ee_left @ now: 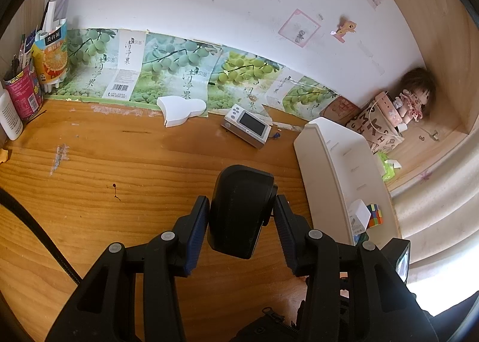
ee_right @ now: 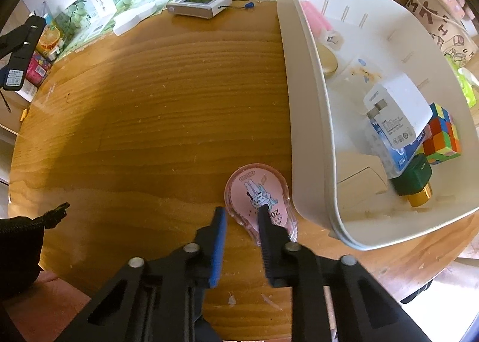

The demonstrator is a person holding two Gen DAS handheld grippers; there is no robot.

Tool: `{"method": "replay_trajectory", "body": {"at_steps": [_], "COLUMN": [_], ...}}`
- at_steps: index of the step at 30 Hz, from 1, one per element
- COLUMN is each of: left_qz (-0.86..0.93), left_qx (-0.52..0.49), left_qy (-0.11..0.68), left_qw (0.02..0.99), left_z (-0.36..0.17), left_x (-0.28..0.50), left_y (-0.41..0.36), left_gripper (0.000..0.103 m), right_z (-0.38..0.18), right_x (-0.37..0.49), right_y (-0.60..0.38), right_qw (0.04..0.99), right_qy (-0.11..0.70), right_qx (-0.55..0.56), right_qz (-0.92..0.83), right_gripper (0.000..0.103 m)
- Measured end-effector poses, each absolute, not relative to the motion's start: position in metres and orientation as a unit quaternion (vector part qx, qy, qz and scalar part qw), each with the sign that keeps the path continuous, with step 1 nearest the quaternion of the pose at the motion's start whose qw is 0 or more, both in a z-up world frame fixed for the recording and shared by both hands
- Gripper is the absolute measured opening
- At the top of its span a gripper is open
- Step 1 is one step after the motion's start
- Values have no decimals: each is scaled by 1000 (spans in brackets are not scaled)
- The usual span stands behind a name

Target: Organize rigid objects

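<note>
Right wrist view: the right gripper (ee_right: 241, 216) stands with jaws apart astride the pink teardrop-shaped plastic correction-tape case (ee_right: 257, 201), flat on the wooden desk (ee_right: 149, 117). The white plastic bin (ee_right: 305, 132) sits at three o'clock. Likely next: clamp, lift, drop in. The left gripper (ee_left: 242, 216) clamps a black plastic box (ee_left: 239, 207).

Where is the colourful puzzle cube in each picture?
Left wrist view: the puzzle cube peeks out low on the right, behind the white bin's near wall.
Right wrist view: the cube lies inside the bin, far right, beside the white charger.
Shared landmark: the white bin.
</note>
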State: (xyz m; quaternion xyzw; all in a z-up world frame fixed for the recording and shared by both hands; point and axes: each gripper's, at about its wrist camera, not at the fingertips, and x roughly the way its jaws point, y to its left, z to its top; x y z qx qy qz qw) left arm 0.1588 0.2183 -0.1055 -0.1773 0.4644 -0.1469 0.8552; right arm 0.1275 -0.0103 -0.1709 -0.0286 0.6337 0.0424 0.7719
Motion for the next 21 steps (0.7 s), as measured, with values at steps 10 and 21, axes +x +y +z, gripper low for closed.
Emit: {"method": "replay_trajectory", "body": {"at_steps": [10, 21], "left_qz": [-148, -158], "left_qx": [-177, -173], "left_qy": [461, 465], "left_qw": [857, 854], "left_z": [-104, -105], "left_x": [155, 157], "left_y": [220, 215], "left_gripper": [48, 48], "right_z": [-164, -163], "right_x": [118, 108], "right_y": [-22, -55], "right_qw": [775, 768], "right_qy": [630, 635], "right_qx": [3, 74], "right_qz": [51, 19], "right_gripper": [4, 20]}}
